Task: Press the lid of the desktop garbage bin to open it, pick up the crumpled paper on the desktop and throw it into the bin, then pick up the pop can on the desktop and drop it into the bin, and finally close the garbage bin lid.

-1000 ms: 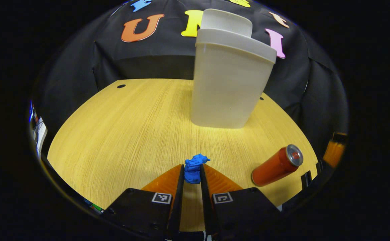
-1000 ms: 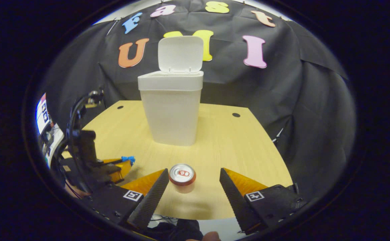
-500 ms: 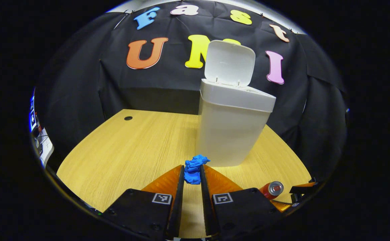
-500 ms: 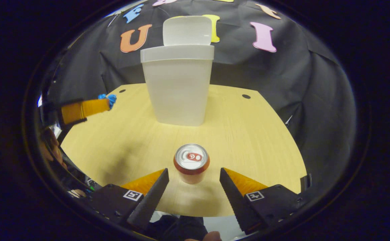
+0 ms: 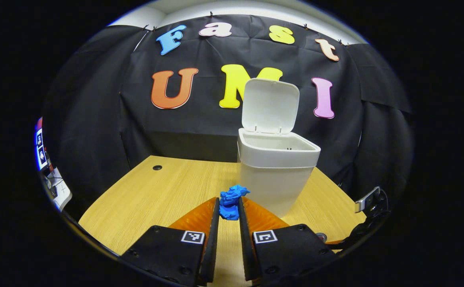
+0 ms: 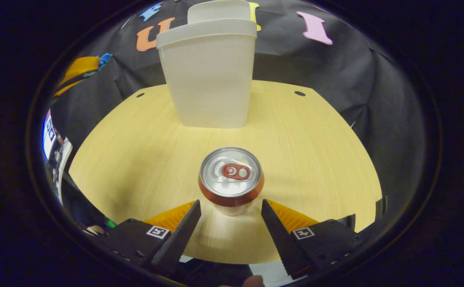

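Left gripper view: the left gripper (image 5: 228, 209), fingers clamped on the crumpled paper (image 5: 232, 200), faces the open-lidded bin (image 5: 276, 167) just ahead and slightly right, its rim higher than the paper.

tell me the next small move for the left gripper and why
Probably carry it forward until it is over the bin opening, then release. The left gripper is shut on the crumpled paper, the lid stands open, and the paper is short of the rim.
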The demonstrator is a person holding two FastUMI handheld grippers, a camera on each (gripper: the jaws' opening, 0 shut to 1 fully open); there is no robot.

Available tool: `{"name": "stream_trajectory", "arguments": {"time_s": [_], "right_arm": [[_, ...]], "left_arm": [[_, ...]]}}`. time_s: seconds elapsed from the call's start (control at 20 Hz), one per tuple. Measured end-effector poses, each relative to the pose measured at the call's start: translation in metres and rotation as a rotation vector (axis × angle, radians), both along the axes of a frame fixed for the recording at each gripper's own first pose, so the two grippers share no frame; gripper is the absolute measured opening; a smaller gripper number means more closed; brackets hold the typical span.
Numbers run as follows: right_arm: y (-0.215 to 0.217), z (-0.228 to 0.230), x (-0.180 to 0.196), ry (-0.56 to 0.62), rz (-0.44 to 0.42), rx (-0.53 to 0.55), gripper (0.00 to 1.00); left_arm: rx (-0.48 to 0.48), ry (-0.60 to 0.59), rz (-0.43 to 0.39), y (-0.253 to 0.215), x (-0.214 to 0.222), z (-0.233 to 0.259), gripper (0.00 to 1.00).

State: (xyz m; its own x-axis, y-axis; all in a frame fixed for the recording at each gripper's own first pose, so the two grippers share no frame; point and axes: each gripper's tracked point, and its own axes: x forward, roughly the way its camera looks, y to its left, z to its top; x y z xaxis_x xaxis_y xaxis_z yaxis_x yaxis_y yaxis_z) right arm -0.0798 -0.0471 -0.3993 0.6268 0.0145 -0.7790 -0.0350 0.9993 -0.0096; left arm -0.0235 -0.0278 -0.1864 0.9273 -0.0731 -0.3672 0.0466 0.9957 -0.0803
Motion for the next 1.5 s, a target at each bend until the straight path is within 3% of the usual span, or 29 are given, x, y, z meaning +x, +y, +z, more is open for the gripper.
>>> {"name": "stream_trajectory", "arguments": {"time_s": [0.45,0.6,0.7,1.1,1.5], "right_arm": [[0.003,-0.014,0.017,0.01,-0.044,0.046,0.96],[0.002,-0.007,0.017,0.005,-0.045,0.05,0.84],[0.001,0.001,0.017,-0.002,-0.028,0.044,0.83],[-0.003,0.078,0.022,-0.083,0.06,0.029,0.82],[-0.04,0.134,0.051,-0.16,0.026,0.01,0.82]], "left_arm": [[-0.002,-0.066,0.009,-0.001,0.006,0.035,0.3],[-0.007,-0.093,0.007,-0.005,0.012,0.048,0.3],[-0.008,-0.111,0.005,-0.007,0.016,0.055,0.3],[-0.029,-0.172,-0.005,-0.031,0.065,0.089,0.31],[-0.043,-0.242,-0.022,-0.053,0.142,0.115,0.3]]}}
